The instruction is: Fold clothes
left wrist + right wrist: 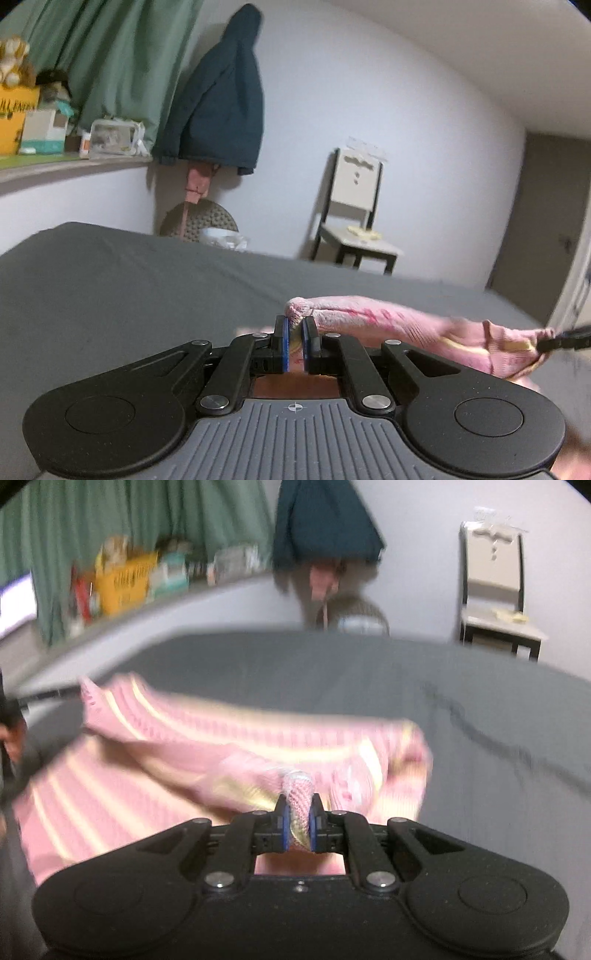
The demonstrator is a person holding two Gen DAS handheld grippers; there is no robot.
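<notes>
Pink striped knitwear (229,738) is up off the grey bed (480,720), strung between both tongs and sagging in the middle! On the left, the left tongs (294,341) are pinched tight on a bunched edge of the knit, blue pads squeezing a thick roll of fabric, and the garment runs off to the right as a taut band. Over on the right, the right tongs (298,825) are clamped on another rolled edge, cream stripe showing between the pads. That view is blurred, so the exact shape of the garment is hard to call, sleeve or hem I cannot say.

This looks soft, light and floppy, a ribbed knit that will stretch and droop rather than hold a crease. Best gripped just as it is now, at gathered edges or corners, with plenty of cloth in the bite so it doesn't slip out.

Containers now: on the window ledge at far left sits a yellow box (14,122) with plush toys on top, and beside it a clear plastic tub (110,136), contents too small to make out.
</notes>
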